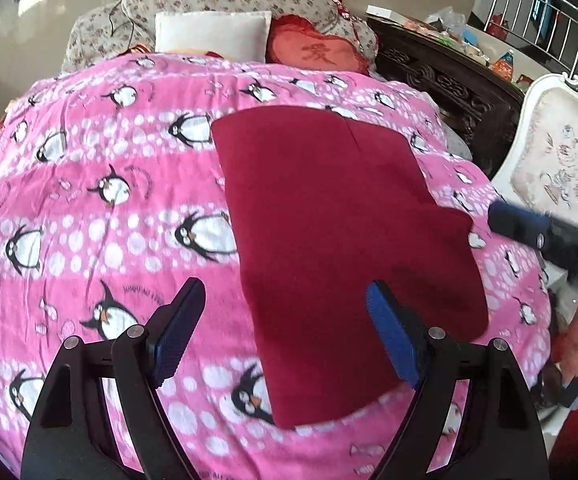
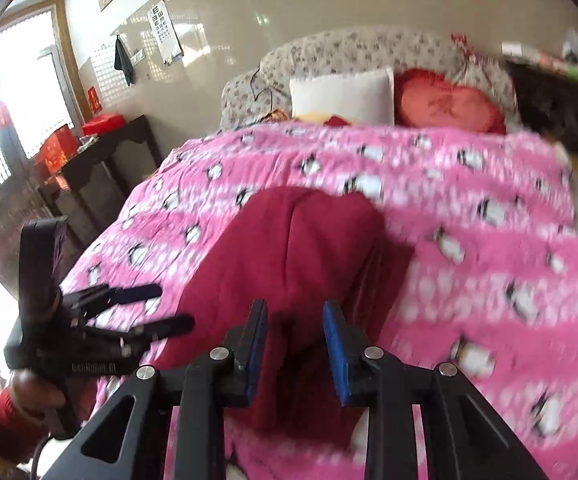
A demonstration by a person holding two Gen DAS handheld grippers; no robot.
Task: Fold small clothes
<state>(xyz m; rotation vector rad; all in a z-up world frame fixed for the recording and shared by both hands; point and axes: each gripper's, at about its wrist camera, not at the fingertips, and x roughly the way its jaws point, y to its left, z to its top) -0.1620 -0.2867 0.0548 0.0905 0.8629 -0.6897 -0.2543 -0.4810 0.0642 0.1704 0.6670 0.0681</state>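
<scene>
left gripper [image 1: 285, 328] fingers spread wide, right gripper [image 2: 295, 340] fingers narrowly apart

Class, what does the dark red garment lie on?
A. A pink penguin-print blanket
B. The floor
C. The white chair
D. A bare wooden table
A: the garment lies spread flat on the pink blanket with penguins, which covers the bed.

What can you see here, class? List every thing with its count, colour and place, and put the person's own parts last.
Dark red fabric garment: one, lying flat on the blanket.
Pink penguin-print blanket: one, covering the bed.
White square pillow: one, at the bed's head.
Red heart-shaped cushion: one, beside the pillow.
Dark carved wooden cabinet: one, beside the bed.
White ornate chair: one, far right.
Left gripper: black, blue pads, open, empty.
Right gripper: partly open above the garment.
</scene>
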